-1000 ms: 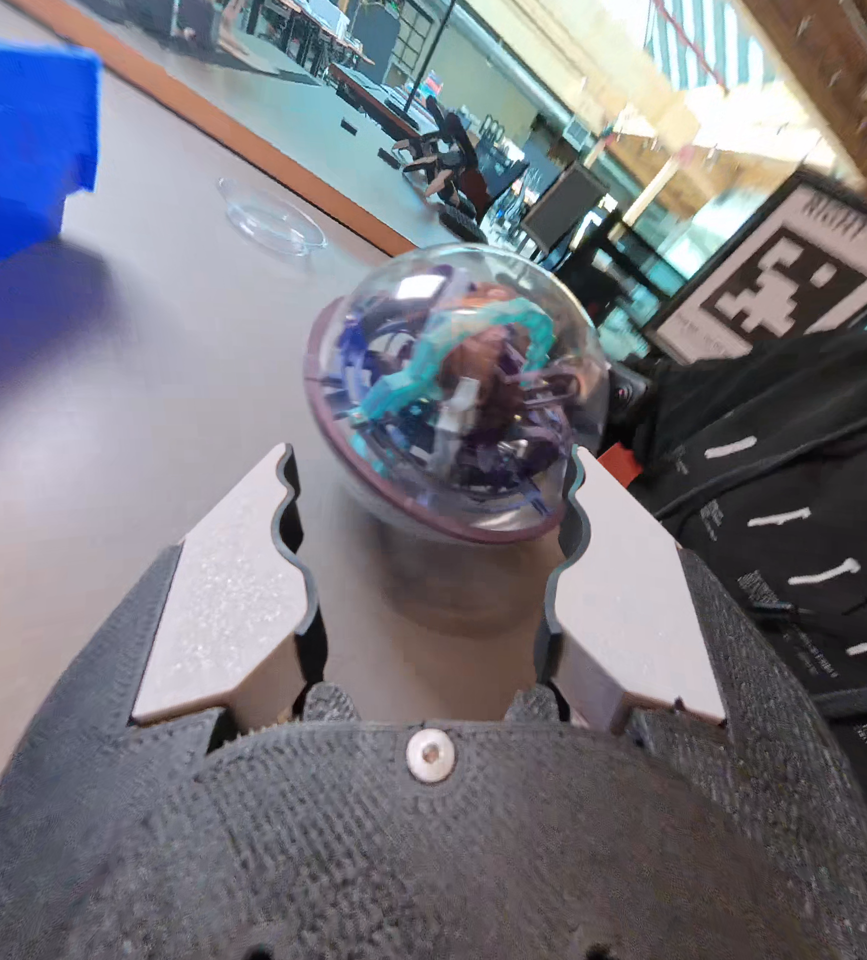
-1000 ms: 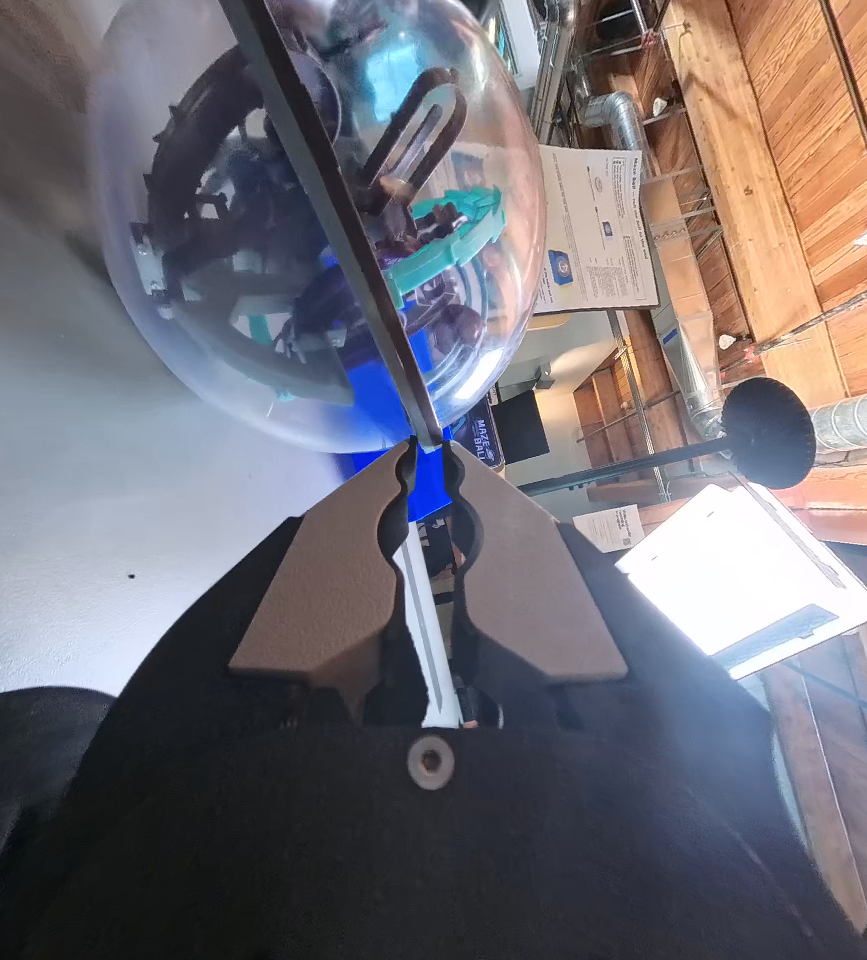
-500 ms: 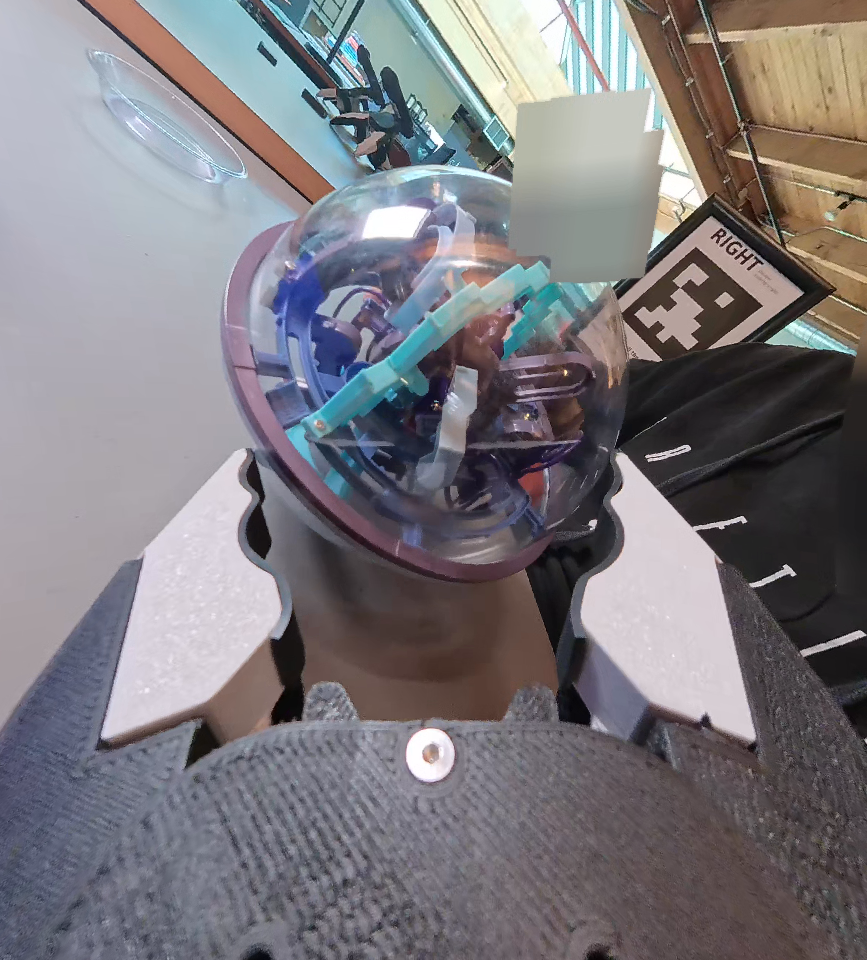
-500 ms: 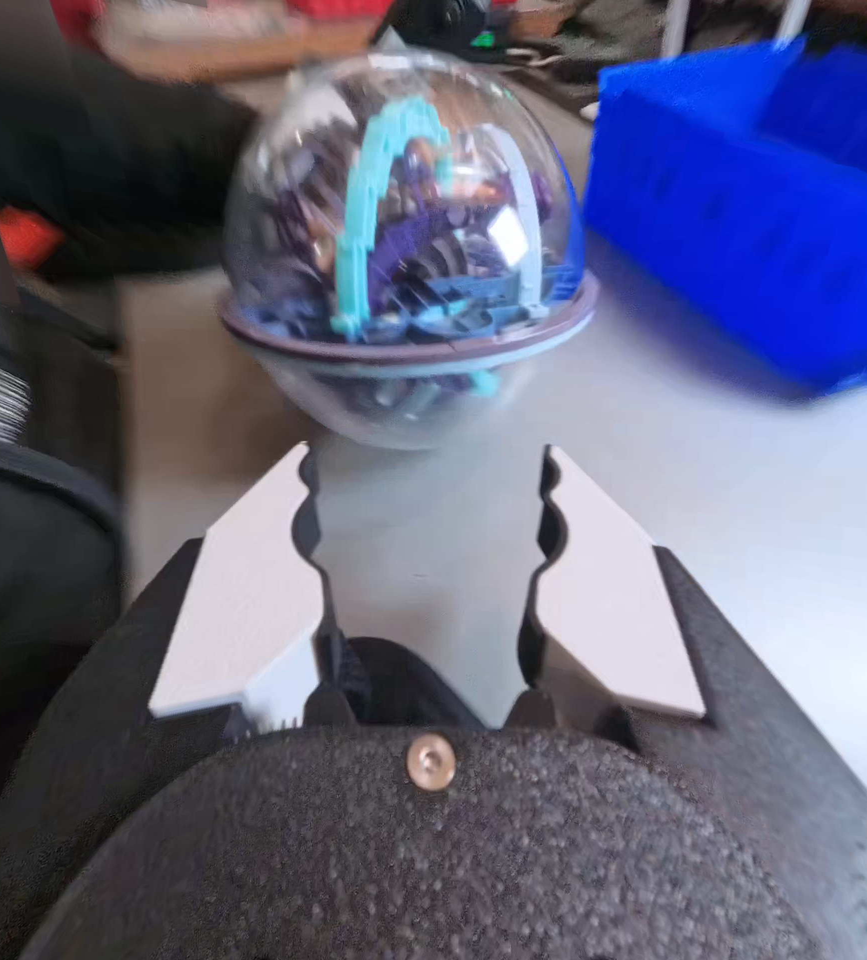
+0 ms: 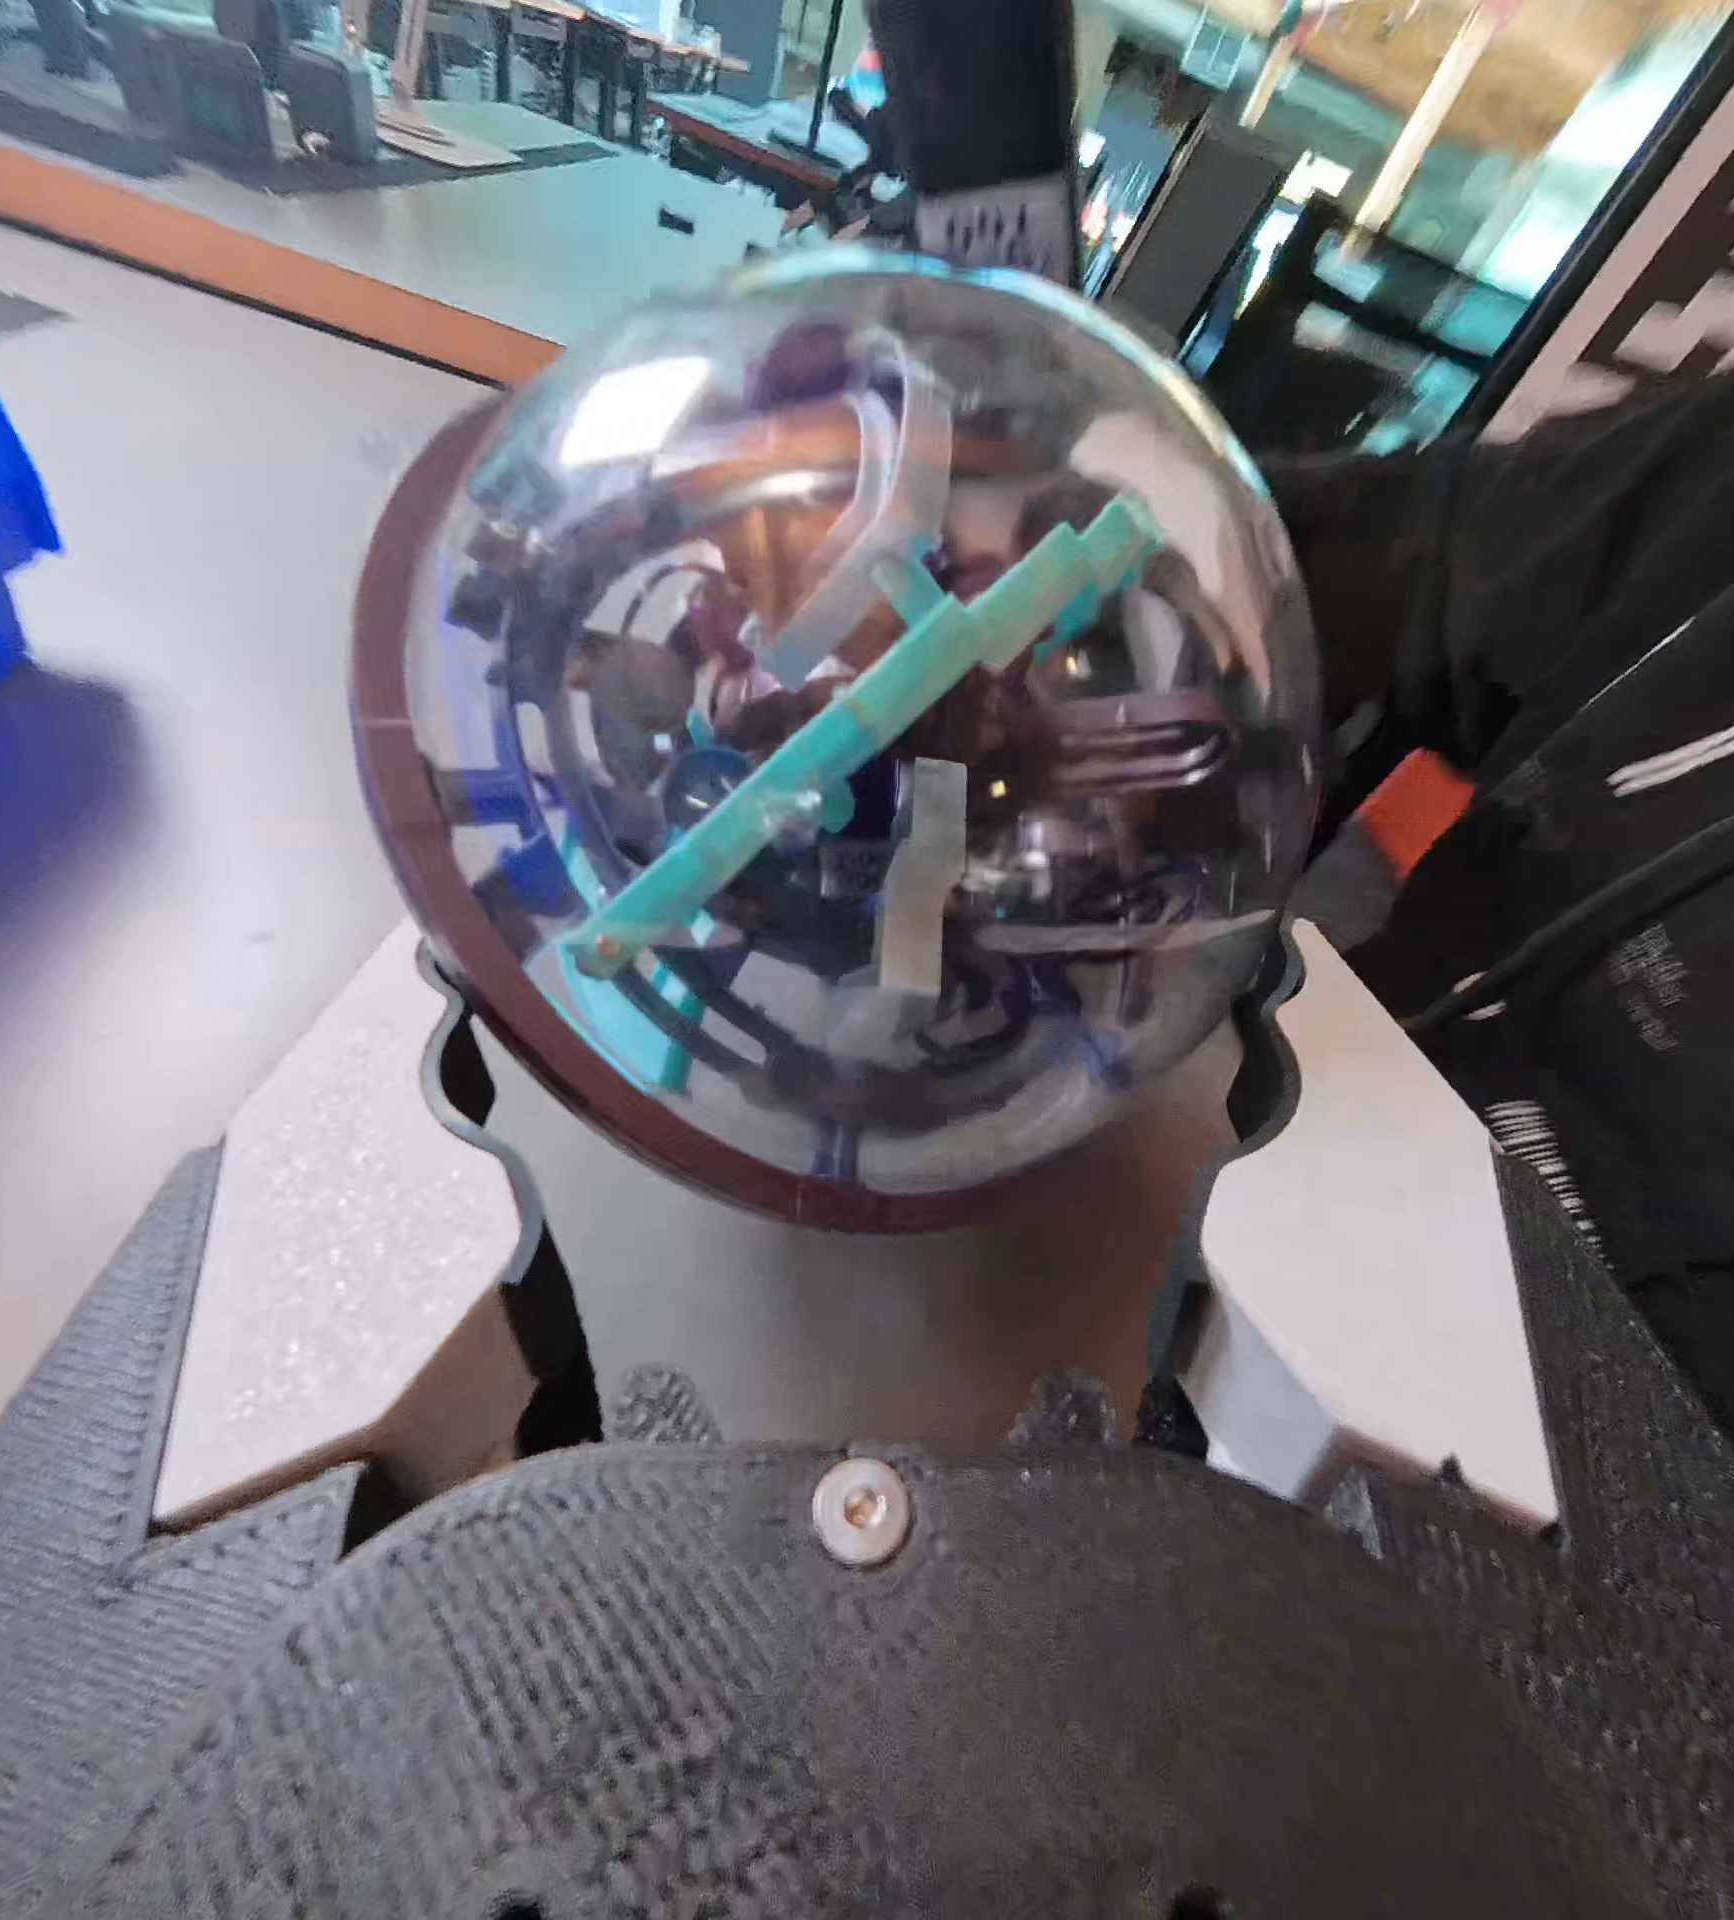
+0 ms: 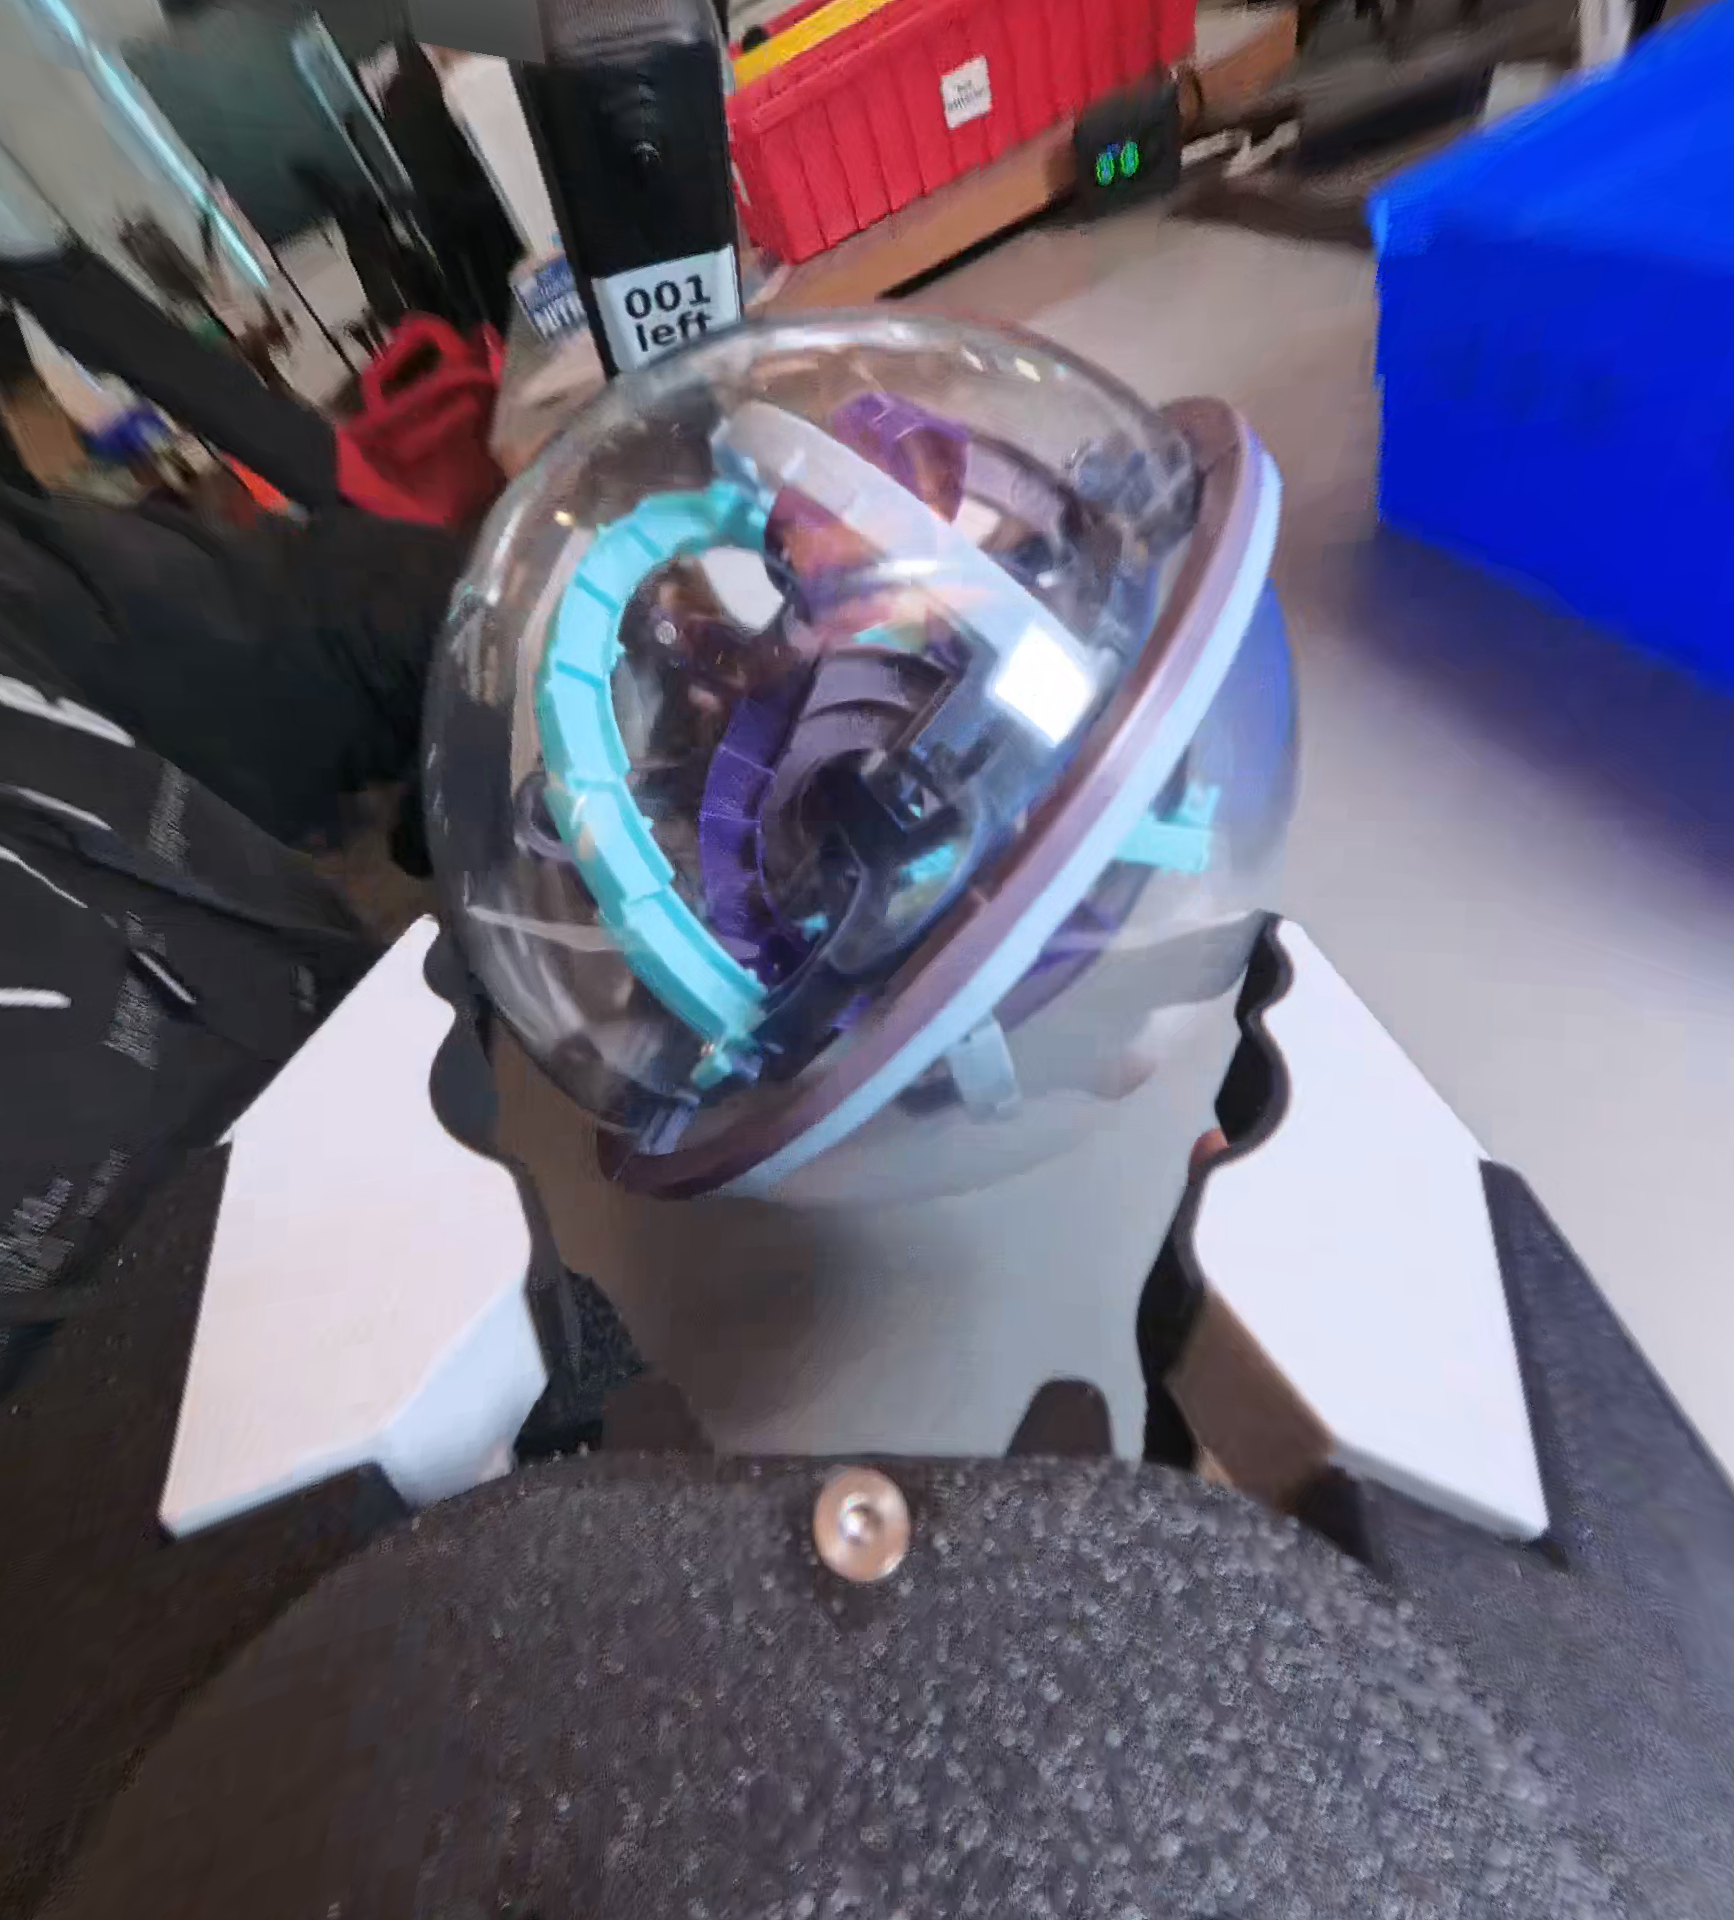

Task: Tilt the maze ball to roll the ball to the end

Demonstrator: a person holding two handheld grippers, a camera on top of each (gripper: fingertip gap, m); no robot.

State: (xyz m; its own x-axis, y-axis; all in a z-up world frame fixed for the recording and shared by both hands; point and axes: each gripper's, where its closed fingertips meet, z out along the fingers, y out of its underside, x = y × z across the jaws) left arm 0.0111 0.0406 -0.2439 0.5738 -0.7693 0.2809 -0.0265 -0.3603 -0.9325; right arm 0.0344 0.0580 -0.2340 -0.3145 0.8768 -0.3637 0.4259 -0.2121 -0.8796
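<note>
The pinch of the right gripper (image 6: 858,987) on the rim has been given up. The maze ball (image 5: 842,727) is now seen tilted above the tabletop (image 5: 219,468), at the tips of wide-spread fingers of both it and the left gripper (image 5: 858,977); probably a new hold is being prepared.

- Your right gripper (image 6: 858,997) has its white fingers (image 6: 354,1226) spread wide, one on each side of the maze ball (image 6: 858,748).
- Whether the fingertips touch the sphere is hard to tell.
- The clear sphere sits tilted, its dark seam ring (image 6: 1081,883) running diagonally from lower left to upper right.
- A turquoise track (image 6: 603,790) curves inside the left half, with purple pieces beside it.
- A blue bin (image 6: 1611,416) stands toward the worktop's (image 6: 1465,935) far right edge.
- Black fabric (image 6: 63,883) lies along the left edge.
- A red crate (image 6: 925,114) sits beyond the far edge, blurred.
- A black post (image 6: 634,156) with a white label rises behind the ball.
</note>
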